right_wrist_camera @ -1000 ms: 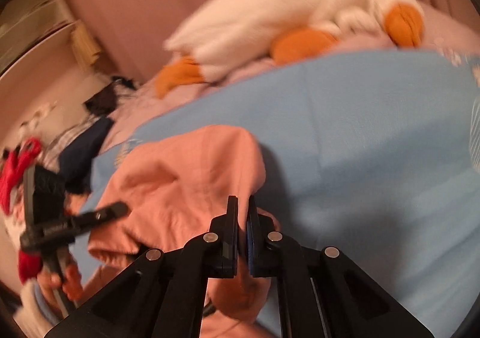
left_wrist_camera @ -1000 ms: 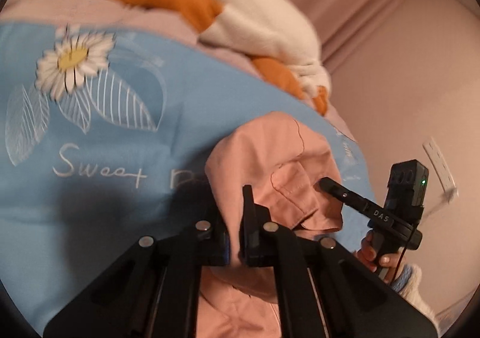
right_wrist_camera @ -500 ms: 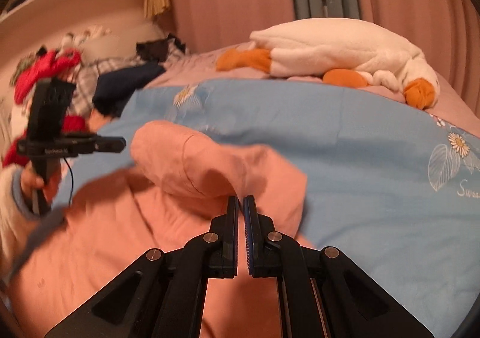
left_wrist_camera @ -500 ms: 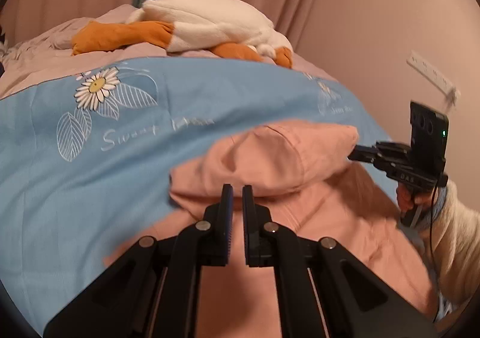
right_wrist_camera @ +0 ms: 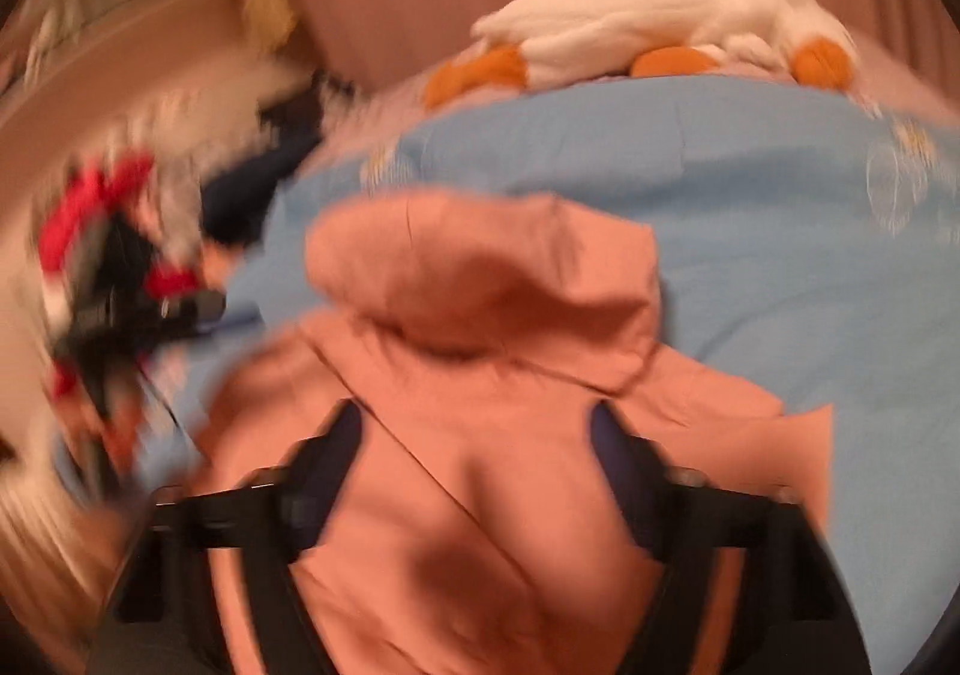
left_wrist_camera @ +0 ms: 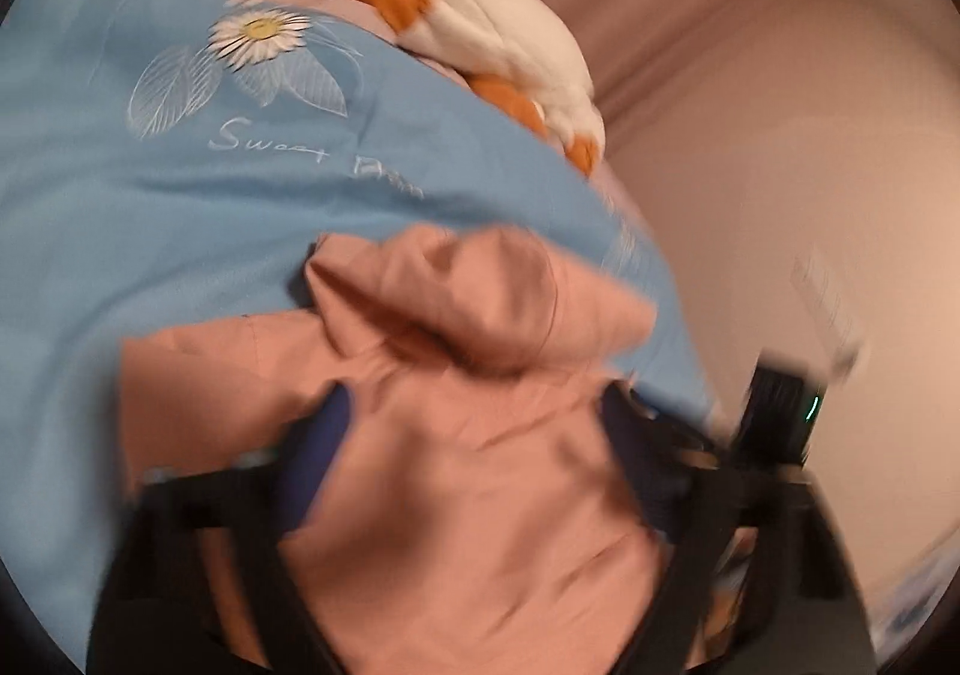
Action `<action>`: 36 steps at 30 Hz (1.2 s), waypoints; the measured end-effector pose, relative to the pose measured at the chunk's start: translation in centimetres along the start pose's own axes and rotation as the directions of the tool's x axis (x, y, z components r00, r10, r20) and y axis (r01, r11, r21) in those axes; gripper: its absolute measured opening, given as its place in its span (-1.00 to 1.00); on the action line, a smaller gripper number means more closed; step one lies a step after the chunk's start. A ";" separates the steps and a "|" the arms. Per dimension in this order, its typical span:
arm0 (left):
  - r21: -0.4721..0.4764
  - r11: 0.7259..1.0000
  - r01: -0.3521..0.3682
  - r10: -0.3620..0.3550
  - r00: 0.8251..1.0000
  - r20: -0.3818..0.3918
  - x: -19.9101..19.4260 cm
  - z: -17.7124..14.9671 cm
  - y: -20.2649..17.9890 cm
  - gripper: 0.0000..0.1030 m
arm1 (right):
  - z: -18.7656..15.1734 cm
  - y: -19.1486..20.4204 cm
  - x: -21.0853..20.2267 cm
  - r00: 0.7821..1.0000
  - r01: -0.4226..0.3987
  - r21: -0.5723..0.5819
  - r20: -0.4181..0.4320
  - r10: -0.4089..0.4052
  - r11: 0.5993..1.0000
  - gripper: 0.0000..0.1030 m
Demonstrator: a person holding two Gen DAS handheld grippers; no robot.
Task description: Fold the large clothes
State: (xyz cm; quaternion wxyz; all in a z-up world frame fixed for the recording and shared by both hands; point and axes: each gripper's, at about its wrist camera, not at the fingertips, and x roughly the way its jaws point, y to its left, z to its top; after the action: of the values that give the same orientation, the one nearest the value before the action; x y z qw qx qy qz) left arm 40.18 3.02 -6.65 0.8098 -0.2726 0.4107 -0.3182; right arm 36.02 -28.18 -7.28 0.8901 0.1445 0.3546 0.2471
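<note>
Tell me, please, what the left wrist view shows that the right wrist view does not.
Only the left wrist view shows the daisy print with lettering on the blue quilt, and the bare wall. Only the right wrist view shows the clothes pile with red pieces. Both show the pink garment between each open gripper's fingers, the quilt, and the goose plush.

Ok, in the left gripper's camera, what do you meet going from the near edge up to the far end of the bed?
Left gripper, open → pink jacket → its hood → blue blanket → daisy print → white and orange plush goose.
</note>
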 end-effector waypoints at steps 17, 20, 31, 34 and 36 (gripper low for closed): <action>-0.608 0.768 0.200 -0.252 0.968 0.000 8.7 3.2 2.7 0.46 | -0.7 -5.8 6.8 0.955 -0.257 0.833 0.141 0.262 0.489 0.40; -0.681 0.701 0.214 -0.265 0.964 0.030 9.3 2.3 3.9 -0.12 | -1.5 -6.3 6.8 0.952 -0.275 0.851 0.176 0.250 0.448 -0.15; -0.444 0.865 0.235 -0.258 0.966 0.010 5.6 2.2 0.7 -0.91 | -1.1 -3.7 3.9 0.952 -0.303 0.702 0.189 0.242 0.645 -0.82; -0.389 0.894 0.221 -0.246 0.969 -0.015 3.4 0.1 0.4 -0.91 | -2.2 -2.7 3.5 0.958 -0.273 0.674 0.128 0.255 0.687 -0.82; -0.367 0.920 0.139 -0.173 0.983 -0.061 2.8 -1.8 1.1 -0.91 | -4.0 -2.8 4.0 0.970 -0.207 0.692 0.051 0.239 0.692 -0.82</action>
State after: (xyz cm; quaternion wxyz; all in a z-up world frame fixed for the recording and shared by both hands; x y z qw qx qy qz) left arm 40.30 1.34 -9.72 0.6981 -0.4337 0.4761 -0.3130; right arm 36.67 -28.06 -13.53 0.7270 0.5028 0.4199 0.2058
